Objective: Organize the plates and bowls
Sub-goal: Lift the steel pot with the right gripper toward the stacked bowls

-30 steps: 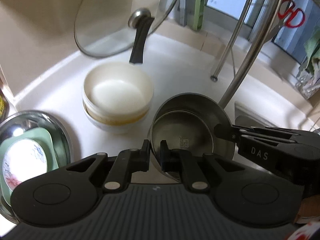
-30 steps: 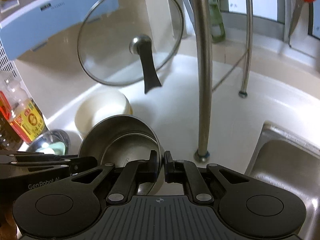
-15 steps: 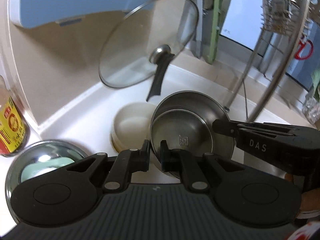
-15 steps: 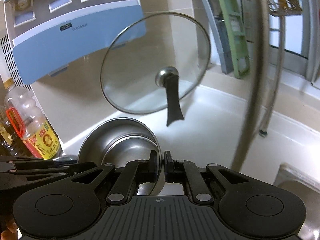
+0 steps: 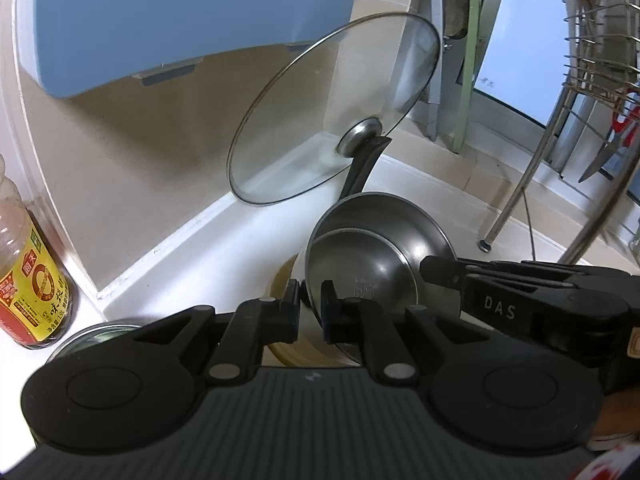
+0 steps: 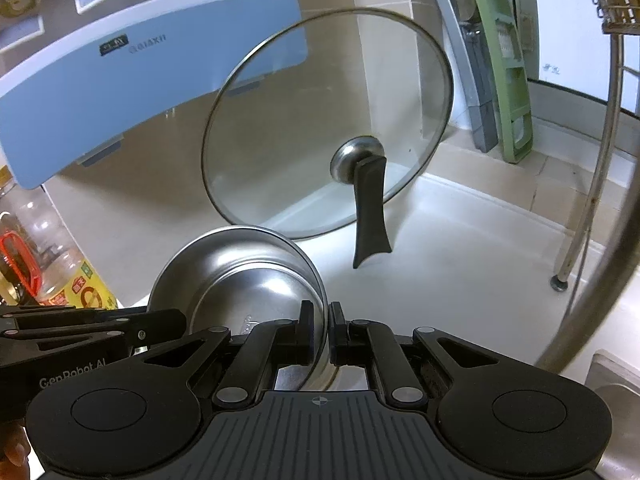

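Note:
A stack of steel bowls [image 5: 380, 256] is held in the air, tilted, its rim pinched on both sides. My left gripper [image 5: 310, 312] is shut on the near-left rim. My right gripper [image 6: 320, 332] is shut on the right rim of the same steel bowls [image 6: 248, 280]; its black body shows in the left wrist view [image 5: 520, 300]. Below the bowls, the cream stacked bowls [image 5: 288, 280] stand on the white counter, mostly hidden. A steel plate [image 5: 92, 332] holding a green dish lies at the lower left, mostly hidden.
A glass pot lid [image 6: 328, 120] with a black handle leans against the beige wall behind. A sauce bottle [image 5: 28, 280] stands at left. A blue appliance [image 6: 132, 64] hangs above. A wire dish rack with metal legs [image 5: 516, 196] stands at right, a sink corner [image 6: 616, 376] below it.
Both grippers have lifted the steel bowls upward off the counter; the cream bowls and the steel plate have dropped toward the bottom of the view, and the wall and blue appliance have come into sight.

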`<state>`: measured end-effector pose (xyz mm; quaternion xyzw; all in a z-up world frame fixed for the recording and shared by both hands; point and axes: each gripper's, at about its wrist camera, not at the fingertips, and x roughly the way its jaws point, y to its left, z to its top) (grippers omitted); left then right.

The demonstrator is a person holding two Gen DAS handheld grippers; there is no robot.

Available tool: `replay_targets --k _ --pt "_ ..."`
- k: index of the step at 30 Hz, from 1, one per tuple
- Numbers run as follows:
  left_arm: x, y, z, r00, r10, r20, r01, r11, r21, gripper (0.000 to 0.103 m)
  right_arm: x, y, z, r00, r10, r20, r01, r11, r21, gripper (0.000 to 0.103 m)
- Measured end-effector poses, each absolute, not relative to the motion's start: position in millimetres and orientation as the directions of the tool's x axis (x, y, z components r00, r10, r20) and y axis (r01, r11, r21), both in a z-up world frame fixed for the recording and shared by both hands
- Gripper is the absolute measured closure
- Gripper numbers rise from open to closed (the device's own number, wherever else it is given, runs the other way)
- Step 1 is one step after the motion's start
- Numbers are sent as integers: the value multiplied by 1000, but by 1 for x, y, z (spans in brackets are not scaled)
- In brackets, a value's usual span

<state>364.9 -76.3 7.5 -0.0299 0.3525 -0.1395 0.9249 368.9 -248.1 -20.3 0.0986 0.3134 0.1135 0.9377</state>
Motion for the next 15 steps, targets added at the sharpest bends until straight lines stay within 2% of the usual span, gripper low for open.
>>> replay_targets --k 15 --pt "384 -72 -14 662 -276 -697 221 960 -171 94 394 -240 -42 731 279 -623 -143 955 260 96"
